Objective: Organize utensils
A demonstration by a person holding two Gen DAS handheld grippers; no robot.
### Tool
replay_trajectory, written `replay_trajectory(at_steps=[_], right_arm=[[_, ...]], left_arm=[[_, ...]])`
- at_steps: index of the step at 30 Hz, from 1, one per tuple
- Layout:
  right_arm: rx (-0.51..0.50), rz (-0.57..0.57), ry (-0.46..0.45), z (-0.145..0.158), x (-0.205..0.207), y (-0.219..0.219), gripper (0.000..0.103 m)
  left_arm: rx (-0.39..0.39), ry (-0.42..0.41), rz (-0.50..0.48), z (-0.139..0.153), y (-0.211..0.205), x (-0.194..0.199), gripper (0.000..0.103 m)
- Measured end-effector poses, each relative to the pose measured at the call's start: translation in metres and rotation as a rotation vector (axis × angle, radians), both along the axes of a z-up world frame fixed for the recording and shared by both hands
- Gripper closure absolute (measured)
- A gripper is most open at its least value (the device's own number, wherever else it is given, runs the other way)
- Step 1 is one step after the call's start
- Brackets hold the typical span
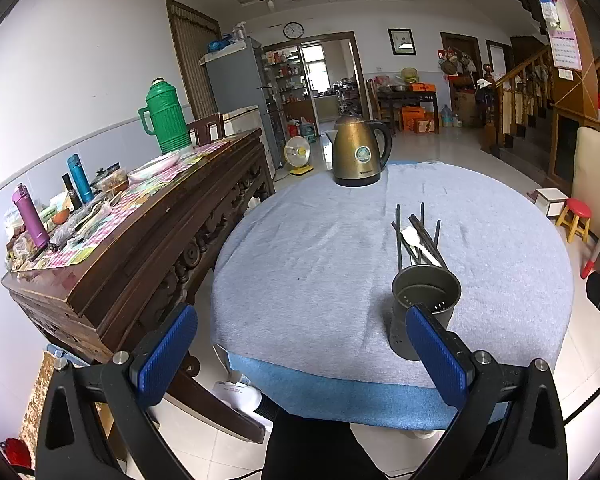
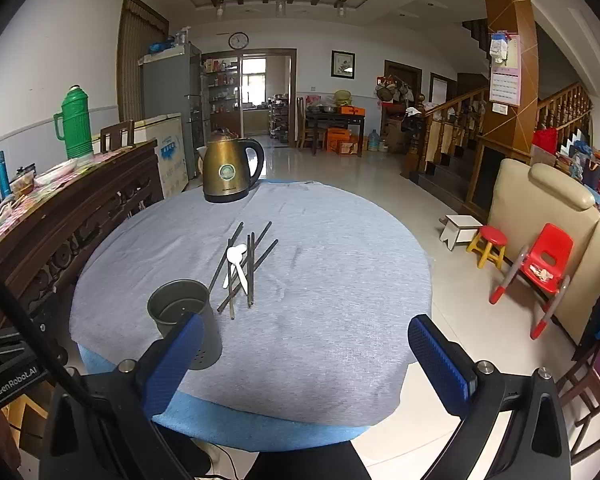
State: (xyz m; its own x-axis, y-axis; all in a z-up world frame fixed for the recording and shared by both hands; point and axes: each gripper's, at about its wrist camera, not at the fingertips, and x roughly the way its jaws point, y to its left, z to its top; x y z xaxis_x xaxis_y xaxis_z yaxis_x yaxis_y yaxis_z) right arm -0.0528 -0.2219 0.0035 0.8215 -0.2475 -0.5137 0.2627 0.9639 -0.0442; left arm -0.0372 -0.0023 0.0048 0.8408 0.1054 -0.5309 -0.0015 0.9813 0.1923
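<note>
We hold left gripper [image 1: 302, 344] and right gripper [image 2: 306, 354] spread, empty | utensil holder [image 2: 184, 312] partly hidden by finger | chopsticks [image 2: 252, 268] overlap white spoon [image 2: 236, 260]

The round table [image 2: 340, 320] is covered with a grey cloth over a blue underlayer. The utensil holder [image 2: 188, 316] is finished in dark grey with perforated holes. The chopsticks [image 2: 252, 268] are coloured black; the spoon [image 2: 236, 256] is white. The kettle [image 2: 226, 172] is finished in bronze with a black handle. The gripper pads [image 2: 172, 364] are textured blue on black frames.
</note>
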Motion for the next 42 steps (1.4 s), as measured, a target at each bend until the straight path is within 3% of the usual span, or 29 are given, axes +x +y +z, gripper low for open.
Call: replay_trajectory(at_steps=[7,17,24,28,34,36,38,40,42], right_arm=[[0.007,0.005,-0.017,-0.001,0.001,0.0,0.0],[0.058,0.057,0.054,-0.009,0.035,0.001,0.0],[0.1,0.173,0.122,-0.025,0.107,-0.019,0.0],[0.151,0.238,0.207,-0.046,0.164,-0.038,0.0],[0.332,0.294,0.323,-0.083,0.25,-0.069,0.002],[0.382,0.325,0.335,-0.096,0.283,-0.076,0.013],[0.426,0.344,0.359,-0.107,0.31,-0.079,0.027],[0.472,0.356,0.388,-0.118,0.335,-0.081,0.039],[0.513,0.322,0.433,-0.132,0.36,-0.087,0.05]], left_arm=[[0.002,0.001,-0.005,0.0,0.0,0.001,0.0],[-0.022,0.019,0.018,-0.007,0.008,0.024,0.0],[-0.079,0.11,-0.004,-0.023,0.023,0.073,0.0],[-0.142,0.159,-0.025,-0.028,0.03,0.118,0.0],[-0.152,0.23,-0.049,-0.046,0.025,0.185,0.0],[-0.152,0.261,-0.066,-0.053,0.022,0.204,0.005],[-0.154,0.308,-0.088,-0.063,0.019,0.224,0.025],[-0.171,0.351,-0.118,-0.071,0.015,0.243,0.035],[-0.167,0.375,-0.135,-0.078,0.01,0.259,0.037]])
